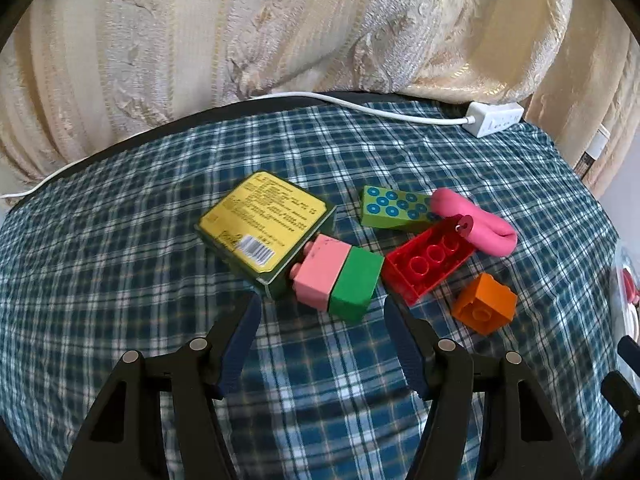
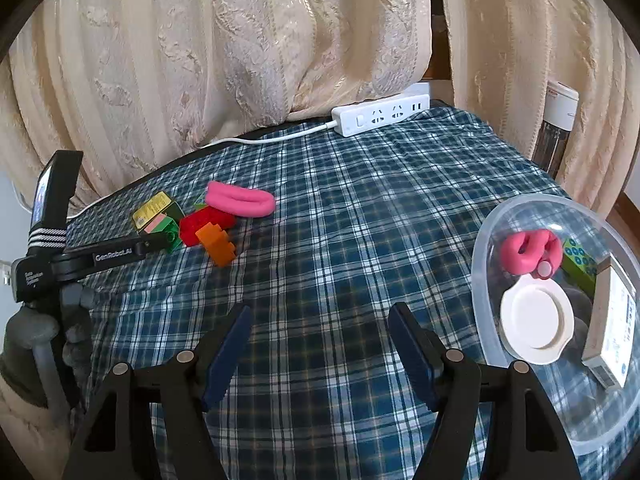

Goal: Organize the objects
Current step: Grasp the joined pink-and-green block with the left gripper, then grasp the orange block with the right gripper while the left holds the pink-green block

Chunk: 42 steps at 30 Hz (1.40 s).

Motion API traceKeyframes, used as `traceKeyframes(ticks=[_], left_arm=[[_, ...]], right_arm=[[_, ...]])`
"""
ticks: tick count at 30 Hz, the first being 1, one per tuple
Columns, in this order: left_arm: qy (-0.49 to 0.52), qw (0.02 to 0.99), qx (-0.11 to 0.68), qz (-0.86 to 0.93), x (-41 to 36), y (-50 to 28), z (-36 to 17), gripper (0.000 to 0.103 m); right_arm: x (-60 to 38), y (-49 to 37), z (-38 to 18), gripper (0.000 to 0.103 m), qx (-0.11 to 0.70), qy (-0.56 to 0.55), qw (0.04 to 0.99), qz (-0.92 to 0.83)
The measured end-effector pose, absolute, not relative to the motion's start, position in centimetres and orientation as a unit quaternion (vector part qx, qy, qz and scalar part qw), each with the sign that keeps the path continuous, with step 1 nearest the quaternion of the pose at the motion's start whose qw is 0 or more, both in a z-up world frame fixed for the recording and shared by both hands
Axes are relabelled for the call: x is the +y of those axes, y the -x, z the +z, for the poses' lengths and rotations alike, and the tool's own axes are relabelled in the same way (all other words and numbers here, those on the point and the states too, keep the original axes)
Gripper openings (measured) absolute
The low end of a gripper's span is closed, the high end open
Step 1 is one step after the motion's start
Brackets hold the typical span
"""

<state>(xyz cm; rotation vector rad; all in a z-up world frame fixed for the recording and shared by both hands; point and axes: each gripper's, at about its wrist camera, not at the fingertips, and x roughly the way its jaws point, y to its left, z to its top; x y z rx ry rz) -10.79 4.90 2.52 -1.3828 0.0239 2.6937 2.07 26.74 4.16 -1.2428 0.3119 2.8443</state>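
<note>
On the plaid cloth lie a yellow-green box, a joined pink and green brick, a red brick, an orange brick, a green dotted brick and a pink band. My left gripper is open and empty, just short of the pink and green brick. My right gripper is open and empty over bare cloth, left of a clear plastic bowl. The bowl holds a pink band, a white lid, a green dotted brick and a box.
A white power strip with its cable lies at the table's far edge, against cream curtains. The left gripper's body shows at the left of the right wrist view, by the toy pile.
</note>
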Motion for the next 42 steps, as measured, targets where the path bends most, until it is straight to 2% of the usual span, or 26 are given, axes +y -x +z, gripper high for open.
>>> traceKeyframes(ticks=[13, 17, 42], left_arm=[[0.453, 0.061, 0.006, 0.89, 5.5, 12.6, 1.4, 0.063], [0.456, 0.065, 0.001, 0.887, 5.2, 12.6, 1.2, 0.046], [0.433, 0.05, -0.015, 0.9, 3.7, 10.8, 4.3, 0.046]], right_arm=[[26.3, -0.9, 3.4, 0.074, 0.096, 0.411, 0.009, 0.906], [25.7, -0.3, 3.4, 0.074, 0.088, 0.415, 0.006, 0.905], [20.5, 6.4, 3.2, 0.074, 0.059, 0.415, -0.093, 0.903]])
